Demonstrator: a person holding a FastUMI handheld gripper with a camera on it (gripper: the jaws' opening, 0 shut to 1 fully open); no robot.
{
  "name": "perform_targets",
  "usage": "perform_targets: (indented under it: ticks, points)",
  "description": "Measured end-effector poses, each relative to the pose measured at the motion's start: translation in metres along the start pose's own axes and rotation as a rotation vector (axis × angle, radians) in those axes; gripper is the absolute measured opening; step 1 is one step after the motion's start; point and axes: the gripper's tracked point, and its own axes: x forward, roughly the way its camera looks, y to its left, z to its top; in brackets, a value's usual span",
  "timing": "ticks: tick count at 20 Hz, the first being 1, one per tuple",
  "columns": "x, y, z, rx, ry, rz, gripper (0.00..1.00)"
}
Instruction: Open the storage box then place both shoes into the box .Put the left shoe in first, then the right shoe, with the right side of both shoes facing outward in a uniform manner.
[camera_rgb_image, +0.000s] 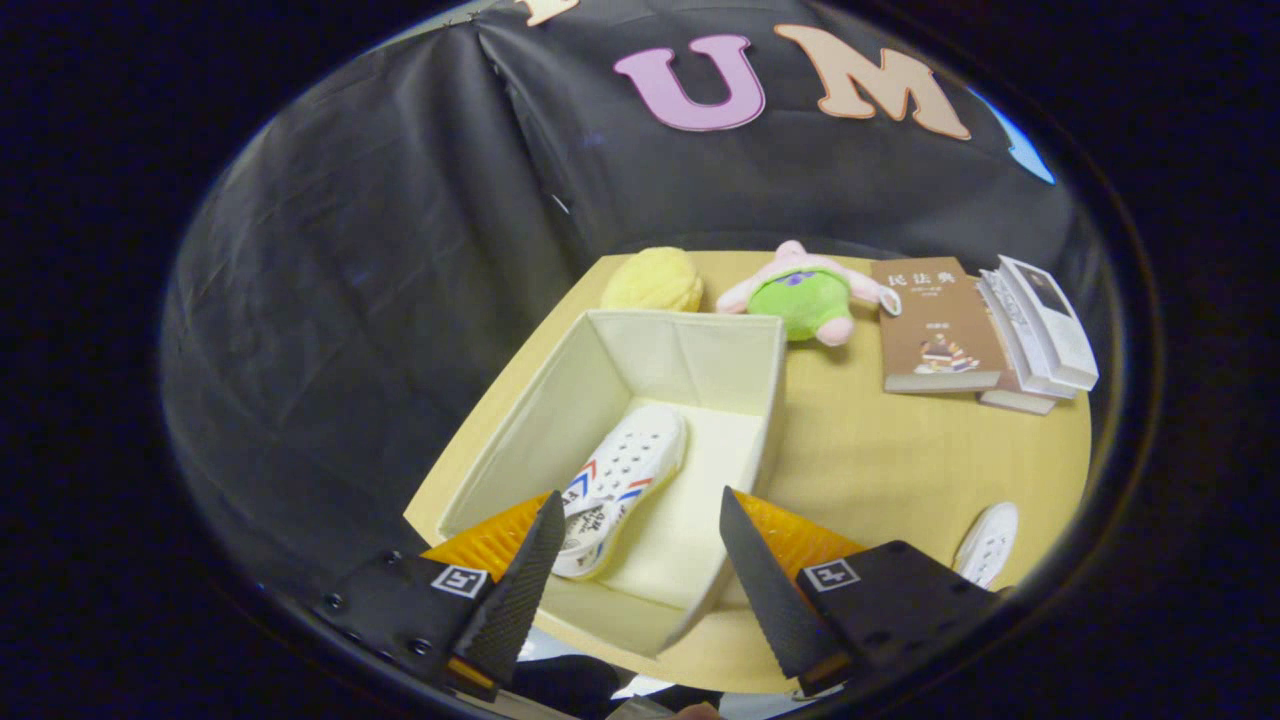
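In the gripper view, the gripper (640, 555) hangs above the near edge of the open storage box (560, 400), its fingers spread wide and holding nothing. One white shoe (625, 475) (red and blue stripes on its side) lies inside the box, heel end just ahead of the left finger. The second shoe (988, 545) rests on the desk (900, 460) at about four o'clock from the box. Beyond the box, near twelve to two o'clock, sit a yellow plush (653, 280), a green-and-pink plush (805, 295) and books (985, 325).
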Motion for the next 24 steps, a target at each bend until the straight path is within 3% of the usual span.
perform_targets:
  ticks: [4, 13, 24]
  points:
    - [-0.031, -0.060, 0.000, -0.029, -0.052, -0.096, 0.98]
    - [-0.089, -0.184, -0.021, 0.056, -0.092, -0.269, 0.98]
    - [-0.126, -0.301, -0.105, 0.141, 0.026, -0.405, 0.99]
